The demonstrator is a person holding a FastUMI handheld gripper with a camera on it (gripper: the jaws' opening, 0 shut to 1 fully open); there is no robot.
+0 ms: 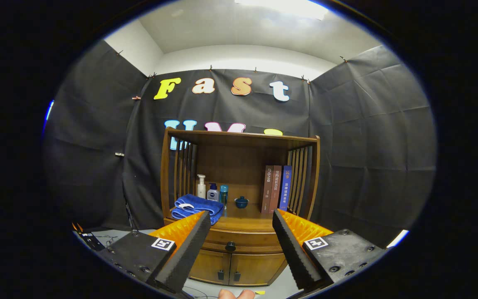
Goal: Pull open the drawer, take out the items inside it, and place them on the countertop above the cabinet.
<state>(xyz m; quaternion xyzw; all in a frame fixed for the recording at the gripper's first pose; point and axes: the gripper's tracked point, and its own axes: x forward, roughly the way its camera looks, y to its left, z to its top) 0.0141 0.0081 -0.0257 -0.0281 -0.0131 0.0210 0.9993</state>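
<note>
So you were at the approach: your gripper (pixel 241 232) hung spread wide and empty, well short of the cabinet (pixel 239 249). Its drawer (pixel 243 241) sat closed, knob (pixel 230 246) between your fingers. Next called for closing in on that knob.

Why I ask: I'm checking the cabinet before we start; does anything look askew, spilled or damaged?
Nothing stands out. The drawer is closed, the books stand upright, the towel lies folded, and the gripper is open, short of the knob.
</note>
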